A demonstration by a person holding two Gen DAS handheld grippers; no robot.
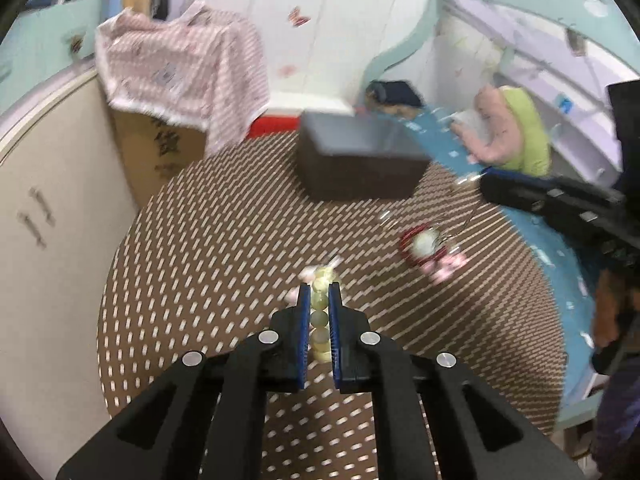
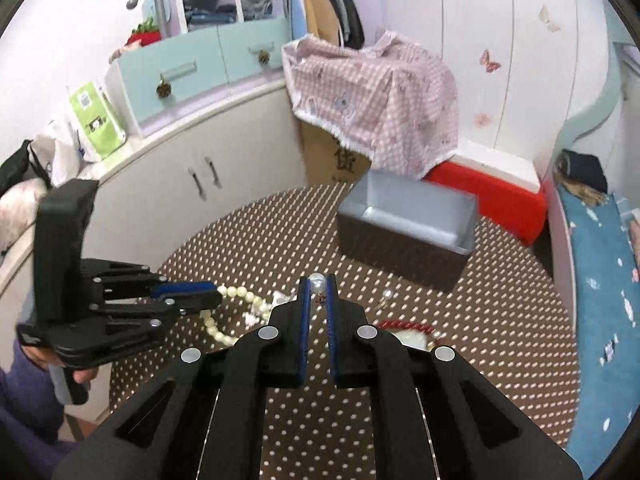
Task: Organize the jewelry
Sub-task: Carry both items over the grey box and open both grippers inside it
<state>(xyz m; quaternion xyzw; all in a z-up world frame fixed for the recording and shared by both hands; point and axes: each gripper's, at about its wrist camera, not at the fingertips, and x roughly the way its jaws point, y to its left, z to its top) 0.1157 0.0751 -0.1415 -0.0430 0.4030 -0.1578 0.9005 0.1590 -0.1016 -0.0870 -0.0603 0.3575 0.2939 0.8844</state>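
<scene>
Beads first: left gripper (image 1: 319, 294) is clamped on a strand of pale cream beads (image 1: 320, 320), several of them lined up between the blue pads, with the rest of the strand trailing off the tips toward the bench (image 1: 224, 240). From the right wrist view the same strand (image 2: 236, 304) loops out below the left gripper (image 2: 216, 298), part of it apparently hanging free and part lying on the dotted brown mat. Right gripper (image 2: 318, 282) is closed on a single round pearl-like piece (image 2: 317, 280) held only at the very tips; a thin wire or chain seems to run from it toward the pile, though blur makes this uncertain. Just beyond lies the remaining jewelry: a red beaded loop (image 2: 404, 325) around a whitish piece, with small pink bits beside it in the left view. Farther back, near the bench's far edge, stands the open dark box with grey lining (image 2: 408, 224), empty as far as can be seen, presumably the destination. Risks, as judged: the tip-only hold on the pearl could slip under a sideways tug; if its chain is snagged in the red loop, lifting would drag the pile; the dangling cream strand could swing and catch on the box rim during transfer.
</scene>
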